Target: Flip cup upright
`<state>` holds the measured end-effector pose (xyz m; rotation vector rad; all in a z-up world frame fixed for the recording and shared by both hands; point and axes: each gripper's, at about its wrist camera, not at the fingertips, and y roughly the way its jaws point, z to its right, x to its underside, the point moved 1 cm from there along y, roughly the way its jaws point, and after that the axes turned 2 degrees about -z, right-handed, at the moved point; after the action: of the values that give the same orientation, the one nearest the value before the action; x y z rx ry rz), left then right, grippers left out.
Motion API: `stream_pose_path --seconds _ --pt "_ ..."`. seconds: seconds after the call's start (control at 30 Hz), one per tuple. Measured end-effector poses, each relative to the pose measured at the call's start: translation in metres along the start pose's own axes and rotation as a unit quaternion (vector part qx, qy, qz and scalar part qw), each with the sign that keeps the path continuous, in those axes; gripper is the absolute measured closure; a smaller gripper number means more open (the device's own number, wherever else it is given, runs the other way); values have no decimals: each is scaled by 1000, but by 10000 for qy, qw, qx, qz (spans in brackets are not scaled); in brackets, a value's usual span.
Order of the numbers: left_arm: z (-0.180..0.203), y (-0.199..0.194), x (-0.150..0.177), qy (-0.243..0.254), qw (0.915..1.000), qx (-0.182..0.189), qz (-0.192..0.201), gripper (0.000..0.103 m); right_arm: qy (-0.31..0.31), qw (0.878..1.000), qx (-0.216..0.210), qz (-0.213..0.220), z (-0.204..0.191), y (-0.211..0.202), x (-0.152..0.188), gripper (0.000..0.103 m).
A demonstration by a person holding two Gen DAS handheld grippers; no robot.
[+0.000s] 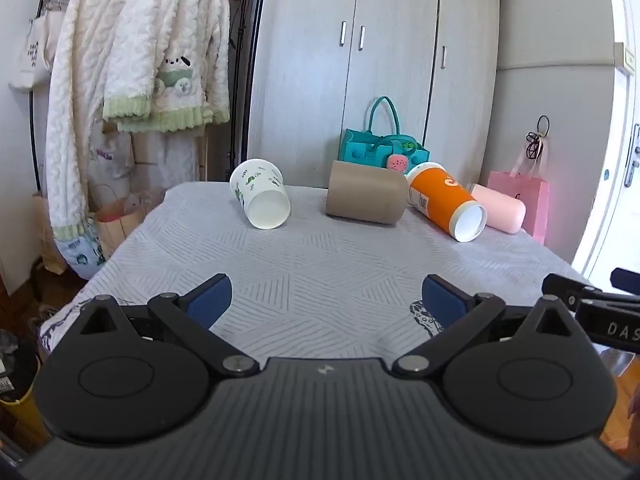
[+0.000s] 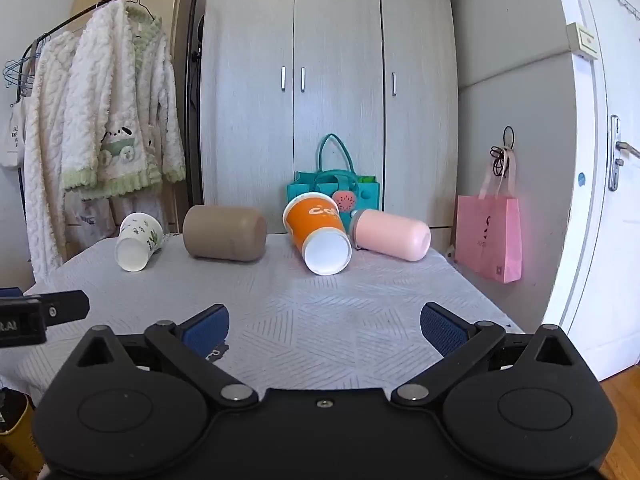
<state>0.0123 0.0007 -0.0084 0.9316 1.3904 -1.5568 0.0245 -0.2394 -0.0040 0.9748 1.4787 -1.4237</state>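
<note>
Several cups lie on their sides in a row at the far side of the table (image 1: 312,280): a white cup with green prints (image 1: 260,194) (image 2: 138,246), a tan cup (image 1: 366,198) (image 2: 225,238), an orange cup (image 1: 446,206) (image 2: 320,232) and a pink cup (image 1: 500,208) (image 2: 394,234). My left gripper (image 1: 326,300) is open and empty above the near part of the table. My right gripper (image 2: 324,326) is open and empty, also at the near side, well short of the cups.
A teal bag (image 1: 382,152) (image 2: 334,192) stands behind the cups against a grey wardrobe (image 2: 332,92). A pink paper bag (image 2: 490,236) hangs at the right by a white door (image 2: 600,160). White robes (image 1: 132,60) hang on a rack at the left.
</note>
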Motion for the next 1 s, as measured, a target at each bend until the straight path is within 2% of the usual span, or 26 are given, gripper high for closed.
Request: stream_pose_path --seconds 0.2,0.7,1.0 --pt "-2 0 0 -63 9999 94 27 0 -50 10000 -13 75 -3 -4 0 0" --pt "-3 1 4 -89 9999 -104 -50 0 -180 9988 233 384 1 -11 0 0" --pt "-3 -1 6 -213 9997 51 -131 0 -209 9985 244 442 1 -15 2 0"
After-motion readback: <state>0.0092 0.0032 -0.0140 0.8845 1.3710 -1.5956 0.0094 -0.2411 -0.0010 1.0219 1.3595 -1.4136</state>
